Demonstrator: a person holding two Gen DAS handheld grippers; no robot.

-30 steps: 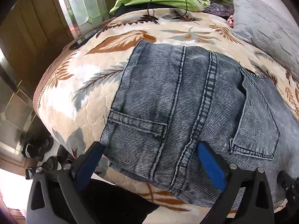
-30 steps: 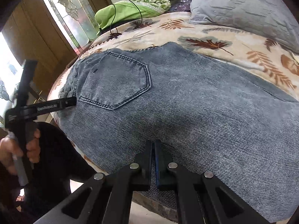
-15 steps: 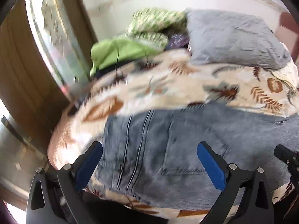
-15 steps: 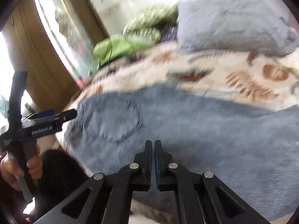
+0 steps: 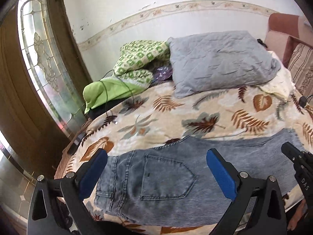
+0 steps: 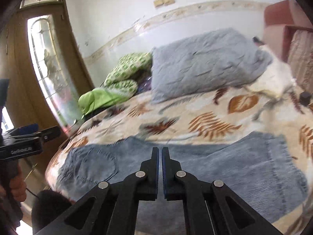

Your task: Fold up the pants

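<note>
Grey-blue corduroy pants (image 5: 166, 184) lie flat along the near edge of the bed, back pocket up, waist to the left, legs running right; they also show in the right wrist view (image 6: 225, 168). My left gripper (image 5: 156, 173) is open and empty, raised above the waist end, its blue pads wide apart. My right gripper (image 6: 158, 168) is shut on nothing, held above the middle of the pants; its tip shows at the right of the left wrist view (image 5: 293, 156). The left gripper appears at the left of the right wrist view (image 6: 29, 139).
The bed has a leaf-print blanket (image 5: 176, 117). A grey pillow (image 5: 221, 62), a green patterned cloth (image 5: 140, 58) and a lime cloth with a cable (image 5: 109, 92) lie at the back. A wooden door with glass (image 5: 39, 68) stands left. A headboard (image 5: 283, 33) is at right.
Both grippers have risen and pulled back from the pants, so the views now tilt up to the whole bed and wall. The left stays open, the right stays shut.
</note>
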